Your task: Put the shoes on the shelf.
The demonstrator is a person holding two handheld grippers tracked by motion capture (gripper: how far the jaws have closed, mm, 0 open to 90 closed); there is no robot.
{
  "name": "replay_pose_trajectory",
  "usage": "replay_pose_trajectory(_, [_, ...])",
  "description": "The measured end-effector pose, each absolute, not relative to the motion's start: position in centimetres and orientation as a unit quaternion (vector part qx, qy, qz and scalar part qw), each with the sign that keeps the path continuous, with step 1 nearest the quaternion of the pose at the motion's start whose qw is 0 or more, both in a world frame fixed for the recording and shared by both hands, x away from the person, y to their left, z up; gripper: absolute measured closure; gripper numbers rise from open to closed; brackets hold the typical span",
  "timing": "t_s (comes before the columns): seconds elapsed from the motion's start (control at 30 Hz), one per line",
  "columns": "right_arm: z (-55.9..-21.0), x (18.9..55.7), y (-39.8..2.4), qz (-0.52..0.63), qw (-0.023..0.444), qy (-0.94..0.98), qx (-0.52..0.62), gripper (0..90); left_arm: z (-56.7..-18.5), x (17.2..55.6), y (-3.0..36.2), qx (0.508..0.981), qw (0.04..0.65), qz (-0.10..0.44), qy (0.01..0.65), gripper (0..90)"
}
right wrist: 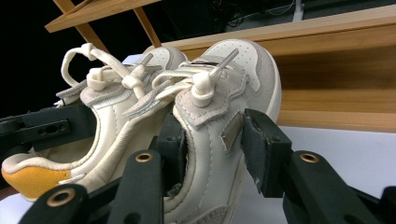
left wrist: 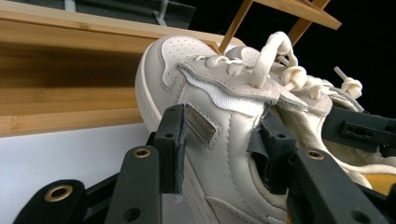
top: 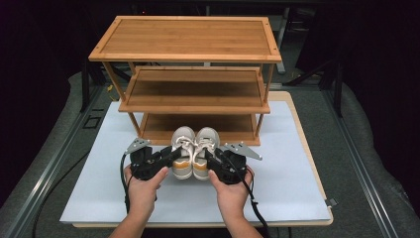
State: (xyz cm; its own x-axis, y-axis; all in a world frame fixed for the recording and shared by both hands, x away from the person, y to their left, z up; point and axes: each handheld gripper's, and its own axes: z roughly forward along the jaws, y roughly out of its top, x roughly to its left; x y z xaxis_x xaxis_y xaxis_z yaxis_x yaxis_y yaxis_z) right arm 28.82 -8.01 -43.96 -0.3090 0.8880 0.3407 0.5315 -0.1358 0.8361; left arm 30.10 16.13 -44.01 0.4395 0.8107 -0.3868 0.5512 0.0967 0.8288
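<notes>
- Shoes first: you are holding a pair of cream sneakers side by side, toes pointing at the bottom tier of the wooden shoe rack (top: pixel 190 47), just in front of its lowest shelf.
- Your left gripper (top: pixel 171 159) is clamping the left sneaker (top: pixel 182 148) through its side wall, one jaw outside on the leather, the other tucked inside the opening by the tongue.
- Your right gripper (top: pixel 210 161) is doing the same on the right sneaker (top: pixel 204 148), jaws pinching its outer side near the small metal tag.
- Laces are flopping loose over both tongues, and the yellow heel patches are facing you.
- Both shoes are sitting over the white mat (top: pixel 287 163); whether the soles are touching it, you can't tell from these angles.
- Your hands are gripping both tools from below, cables trailing back toward you.
</notes>
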Motion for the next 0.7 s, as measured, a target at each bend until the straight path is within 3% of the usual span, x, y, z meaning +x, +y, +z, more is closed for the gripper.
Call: replay_pose_trajectory(0.7, [-41.1,29.2,-7.9,0.509,0.189,0.636,0.548,60.7,-41.2,30.6,16.5,0.657,0.543,0.127,0.507,59.2])
